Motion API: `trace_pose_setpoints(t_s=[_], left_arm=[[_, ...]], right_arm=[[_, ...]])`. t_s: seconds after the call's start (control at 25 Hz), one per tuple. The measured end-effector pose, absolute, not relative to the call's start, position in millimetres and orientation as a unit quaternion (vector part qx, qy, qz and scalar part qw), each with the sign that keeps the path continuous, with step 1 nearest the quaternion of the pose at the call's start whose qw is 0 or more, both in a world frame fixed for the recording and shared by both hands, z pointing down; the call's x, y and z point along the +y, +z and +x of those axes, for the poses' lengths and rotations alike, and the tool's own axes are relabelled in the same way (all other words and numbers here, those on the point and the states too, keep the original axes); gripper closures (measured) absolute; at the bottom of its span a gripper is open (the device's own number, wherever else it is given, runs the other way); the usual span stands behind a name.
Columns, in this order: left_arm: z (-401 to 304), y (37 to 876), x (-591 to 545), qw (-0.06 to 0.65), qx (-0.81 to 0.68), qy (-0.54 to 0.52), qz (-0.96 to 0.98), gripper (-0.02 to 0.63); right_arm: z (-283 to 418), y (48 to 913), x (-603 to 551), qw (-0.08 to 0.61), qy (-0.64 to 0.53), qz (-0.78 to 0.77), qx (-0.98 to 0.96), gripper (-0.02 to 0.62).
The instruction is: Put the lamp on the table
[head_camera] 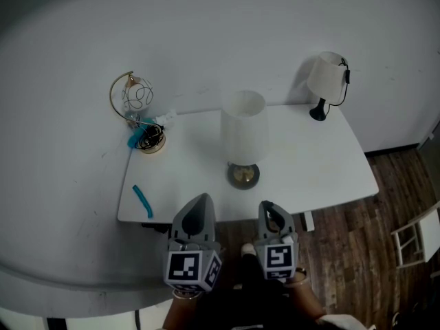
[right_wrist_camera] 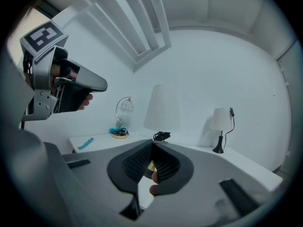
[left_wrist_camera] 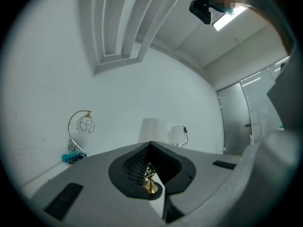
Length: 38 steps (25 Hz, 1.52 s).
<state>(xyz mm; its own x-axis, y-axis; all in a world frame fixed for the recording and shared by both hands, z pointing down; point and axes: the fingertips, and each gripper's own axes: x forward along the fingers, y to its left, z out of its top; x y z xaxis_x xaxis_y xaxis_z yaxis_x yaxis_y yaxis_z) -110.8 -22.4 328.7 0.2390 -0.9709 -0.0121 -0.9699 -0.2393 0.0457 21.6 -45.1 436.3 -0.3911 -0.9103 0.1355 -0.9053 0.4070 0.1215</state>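
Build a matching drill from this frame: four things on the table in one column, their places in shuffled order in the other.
Things:
1. tall white-shade lamp
2. small black-stand lamp
3. gold-hoop lamp
4. blue strip

Places on the table:
A. front left, near the edge
B. middle
C. back right corner
D. back left corner

Pairs: 1-B; 2-C; 3-D; 4-A

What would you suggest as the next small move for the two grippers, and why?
Probably ease the left gripper and right gripper back from the table: their jaws are together and hold nothing, and the large white-shaded lamp stands upright on it, apart from them, so the placing looks done.
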Motion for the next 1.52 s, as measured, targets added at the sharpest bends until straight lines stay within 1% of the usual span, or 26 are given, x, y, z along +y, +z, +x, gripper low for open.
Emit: trace_pose_setpoints(t_s=[0.56, 0.72, 1.04, 1.52], left_arm=[[-104, 332, 12, 0.013, -0.604, -0.010, 0.797, 0.607], [-103, 335, 20, 0.002, -0.598, -0.002, 0.801, 0.607], [-103, 339, 37, 0.030, -0.599, 0.006, 0.800, 0.607], [-102, 345, 54, 0.027, -0.603, 0.012, 0.797, 0.607]], right_arm=[[28, 417, -12, 0.070, -0.021, 0.561, -0.824, 0.597], [28, 409, -3, 0.062, -0.028, 0.566, -0.822, 0.598], [30, 372, 21, 0.040, -0.053, 0.573, -0.817, 0.598], [30, 345, 41, 0.058, -0.107, 0.565, -0.816, 0.598]])
